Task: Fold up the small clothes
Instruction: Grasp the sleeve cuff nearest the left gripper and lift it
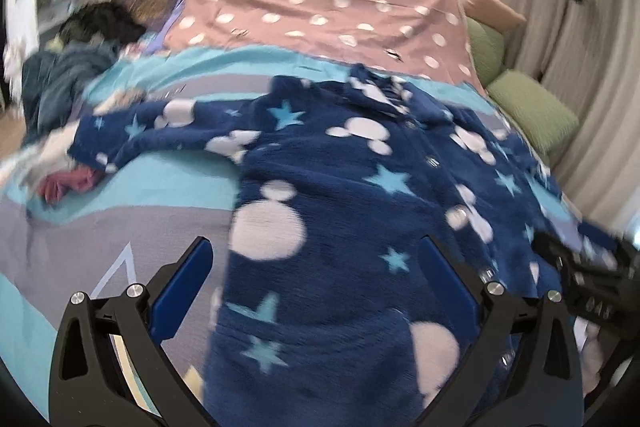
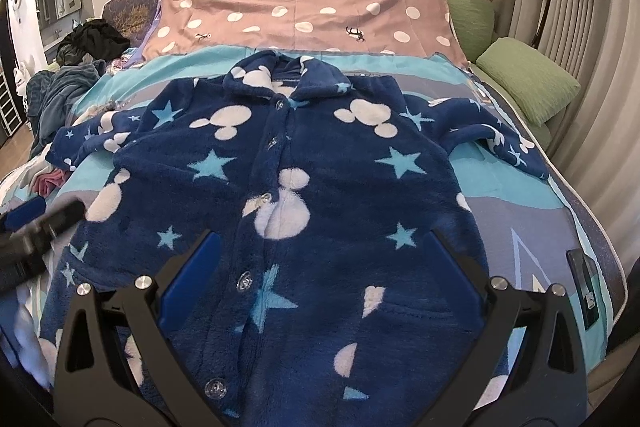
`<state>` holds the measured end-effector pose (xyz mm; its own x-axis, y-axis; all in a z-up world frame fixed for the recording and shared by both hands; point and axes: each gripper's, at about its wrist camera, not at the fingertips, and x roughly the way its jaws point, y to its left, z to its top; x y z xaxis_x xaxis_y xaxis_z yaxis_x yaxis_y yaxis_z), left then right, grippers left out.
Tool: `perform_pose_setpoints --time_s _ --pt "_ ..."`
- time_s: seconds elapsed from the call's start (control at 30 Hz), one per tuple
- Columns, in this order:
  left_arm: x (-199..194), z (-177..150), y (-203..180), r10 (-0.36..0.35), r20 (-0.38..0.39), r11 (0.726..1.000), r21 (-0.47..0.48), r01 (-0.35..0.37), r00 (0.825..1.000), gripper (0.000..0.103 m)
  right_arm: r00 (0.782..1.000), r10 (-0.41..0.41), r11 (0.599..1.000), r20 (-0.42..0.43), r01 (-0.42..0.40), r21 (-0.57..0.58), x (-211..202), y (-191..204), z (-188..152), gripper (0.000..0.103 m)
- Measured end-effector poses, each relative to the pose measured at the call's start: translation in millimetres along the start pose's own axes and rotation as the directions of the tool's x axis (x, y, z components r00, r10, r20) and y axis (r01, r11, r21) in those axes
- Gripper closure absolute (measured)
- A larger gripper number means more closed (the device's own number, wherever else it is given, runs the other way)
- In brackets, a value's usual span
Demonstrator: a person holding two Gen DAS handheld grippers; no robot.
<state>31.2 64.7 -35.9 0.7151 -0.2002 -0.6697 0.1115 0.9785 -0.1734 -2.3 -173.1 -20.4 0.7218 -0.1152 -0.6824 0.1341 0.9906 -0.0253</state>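
Right wrist: fleece top (image 2: pixel 304 163) flat on bed (image 2: pixel 520 195); both hand-held grippers (image 2: pixel 320 267) released.

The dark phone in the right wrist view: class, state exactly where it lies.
The phone lies flat on the striped bedspread near the bed's right edge, right of the spread-out blue fleece top and just beyond the right tool.
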Motion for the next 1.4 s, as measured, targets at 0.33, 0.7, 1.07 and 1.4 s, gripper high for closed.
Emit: perform_pose_setpoints --time_s 0.33,0.7,1.07,1.4 --pt "45 30 184 0.058 -0.061 0.862 -0.500 -0.081 0.996 0.020 1.000 -0.023 1.000 -0.015 0.023 -0.016 15 -1 5 0.002" --pt "104 70 323 0.195 -0.112 0.682 -0.699 -0.217 0.974 0.040 0.998 -0.050 0.999 -0.035 0.049 -0.018 39 -3 21 0.002" --pt "103 117 310 0.160 0.003 0.761 -0.638 -0.122 0.987 0.100 0.997 -0.064 0.998 -0.046 0.063 -0.022 54 -9 28 0.002" --pt "39 205 134 -0.144 0.212 0.950 -0.242 0.195 0.967 0.103 0.998 -0.053 0.999 -0.024 0.053 -0.003 52 -17 34 0.002"
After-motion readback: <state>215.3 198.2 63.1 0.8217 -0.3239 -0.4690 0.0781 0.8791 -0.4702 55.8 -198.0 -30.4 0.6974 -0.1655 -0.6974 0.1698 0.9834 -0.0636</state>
